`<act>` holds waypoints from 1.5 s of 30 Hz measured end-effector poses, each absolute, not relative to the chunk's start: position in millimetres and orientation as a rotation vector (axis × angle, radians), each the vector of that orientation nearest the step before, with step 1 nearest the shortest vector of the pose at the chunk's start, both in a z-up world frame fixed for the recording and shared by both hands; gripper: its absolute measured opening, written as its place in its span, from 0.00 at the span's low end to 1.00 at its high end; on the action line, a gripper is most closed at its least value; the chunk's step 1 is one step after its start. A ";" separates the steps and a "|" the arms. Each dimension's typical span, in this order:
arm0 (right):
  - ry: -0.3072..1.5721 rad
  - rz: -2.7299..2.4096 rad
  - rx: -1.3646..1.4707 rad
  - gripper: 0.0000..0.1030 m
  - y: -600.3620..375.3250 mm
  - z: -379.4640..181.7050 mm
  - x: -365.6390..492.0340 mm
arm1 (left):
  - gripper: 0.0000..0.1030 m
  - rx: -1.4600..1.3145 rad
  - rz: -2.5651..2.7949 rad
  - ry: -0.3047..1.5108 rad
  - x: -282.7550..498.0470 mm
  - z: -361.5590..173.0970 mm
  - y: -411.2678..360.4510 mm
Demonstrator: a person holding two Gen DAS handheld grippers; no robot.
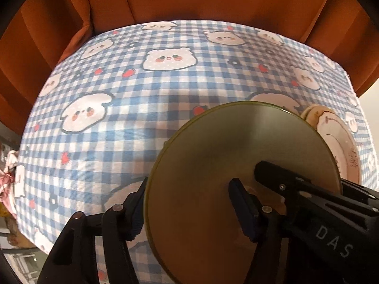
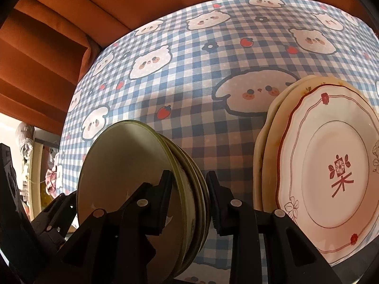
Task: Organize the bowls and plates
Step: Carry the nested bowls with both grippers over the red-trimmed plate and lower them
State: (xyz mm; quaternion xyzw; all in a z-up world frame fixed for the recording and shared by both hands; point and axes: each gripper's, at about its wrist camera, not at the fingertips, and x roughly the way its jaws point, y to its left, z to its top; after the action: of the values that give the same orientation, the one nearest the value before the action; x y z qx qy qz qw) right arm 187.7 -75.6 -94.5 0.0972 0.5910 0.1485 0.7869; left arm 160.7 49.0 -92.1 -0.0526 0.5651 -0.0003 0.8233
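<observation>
Your right gripper (image 2: 188,201) is clamped on the rim of the green plates (image 2: 132,189), left of the patterned plate (image 2: 331,177). Your left gripper (image 1: 187,206) straddles the same rim; whether its pads press, I cannot tell.

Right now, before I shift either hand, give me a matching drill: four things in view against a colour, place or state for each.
Things:
1. green plates
2. patterned plate
3. tablecloth
4. curtain

Descriptions:
A. blue and white check with cartoon faces
B. plain orange, hanging behind the table
C. stacked, standing on edge between the right tongs
D. white with a red rim line and a red motif at its centre

Pairs: 1-C, 2-D, 3-A, 4-B
</observation>
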 end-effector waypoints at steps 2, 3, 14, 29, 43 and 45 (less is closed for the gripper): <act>1.272 0.307 0.211 0.33 -75.2 -94.1 186.8 | 0.59 -0.142 -0.021 1.197 159.8 -92.7 49.4; 1.272 0.299 0.212 0.33 -75.1 -93.9 186.3 | 0.59 -0.145 -0.028 1.197 159.9 -92.8 49.6; 1.271 0.180 0.198 0.36 -69.0 -87.2 175.5 | 0.57 -0.175 -0.131 1.221 155.5 -92.7 57.1; 1.272 0.058 0.238 0.39 -57.5 -80.5 159.5 | 0.55 -0.175 -0.186 1.272 153.5 -87.9 67.1; 1.228 0.120 0.211 0.39 -65.1 -53.2 158.8 | 0.55 -0.183 -0.119 1.210 147.0 -57.0 52.7; 1.222 0.137 0.208 0.39 -72.3 -48.6 160.3 | 0.55 -0.183 -0.103 1.201 145.7 -51.8 46.7</act>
State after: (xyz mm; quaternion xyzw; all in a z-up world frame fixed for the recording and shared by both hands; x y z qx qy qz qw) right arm 160.3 -72.3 -48.6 0.0972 0.5722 0.0640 0.8118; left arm 145.7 46.7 -51.8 -0.0859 0.5638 -0.0482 0.8200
